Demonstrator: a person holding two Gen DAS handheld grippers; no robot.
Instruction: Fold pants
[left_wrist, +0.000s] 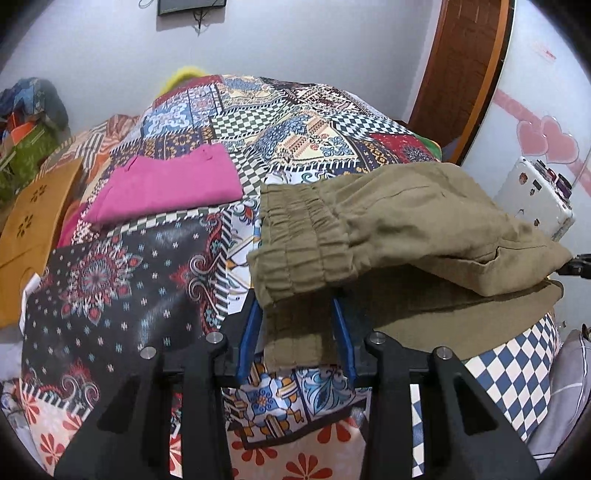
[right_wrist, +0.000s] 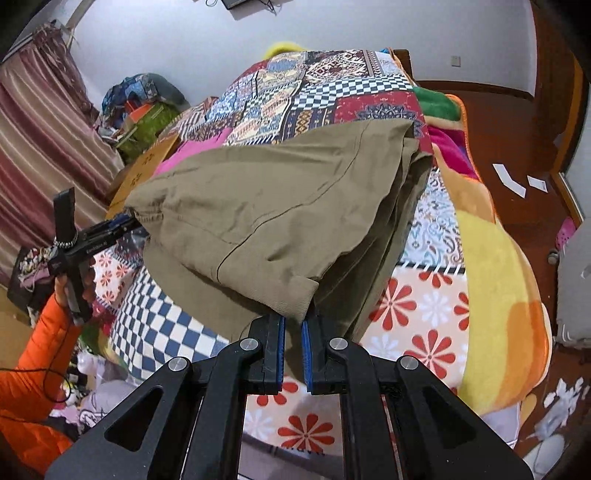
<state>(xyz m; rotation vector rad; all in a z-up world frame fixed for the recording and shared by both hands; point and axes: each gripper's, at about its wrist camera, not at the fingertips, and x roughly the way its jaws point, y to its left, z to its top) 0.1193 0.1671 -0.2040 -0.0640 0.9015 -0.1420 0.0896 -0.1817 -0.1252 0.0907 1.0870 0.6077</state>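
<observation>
Olive-khaki pants (left_wrist: 406, 225) are held up over the patchwork bedspread (left_wrist: 147, 280), stretched between both grippers. My left gripper (left_wrist: 297, 306) is shut on the gathered elastic waistband (left_wrist: 295, 236), whose cloth hangs down between the blue pads. My right gripper (right_wrist: 293, 321) is shut on the other end of the pants (right_wrist: 273, 210), pinching a folded corner. The left gripper also shows in the right wrist view (right_wrist: 122, 223), gripping the far end. The cloth sags in layers toward the bed at the right.
A folded pink garment (left_wrist: 166, 184) lies on the bed beyond the pants. A tan cardboard box (left_wrist: 29, 229) stands at the bed's left side. A bright fleece blanket (right_wrist: 498, 258) covers the bed's right edge. Clutter lines the far left wall; paper scraps lie on the floor.
</observation>
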